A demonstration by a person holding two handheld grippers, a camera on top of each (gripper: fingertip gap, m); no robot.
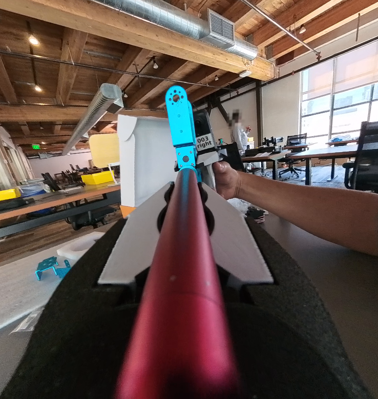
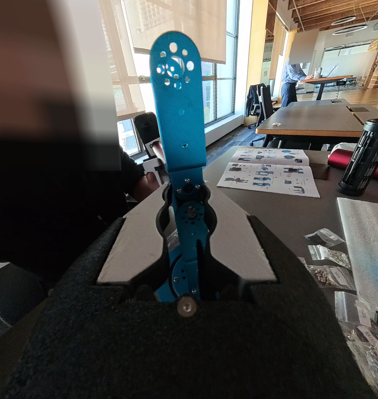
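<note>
Left claw (image 1: pixel 185 190) clamped on red screwdriver (image 1: pixel 179 280), tip at blue bracket assembly (image 2: pixel 180 133) pinched in right claw (image 2: pixel 187 203); likely to slip off the screw if tilted.

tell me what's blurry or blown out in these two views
Left wrist view: the red handle is soft near the lens and sharper toward the blue bracket; the windows glare. Right wrist view: backlit by bright windows, the blue bracket slightly soft, the gripper body dark.
</note>
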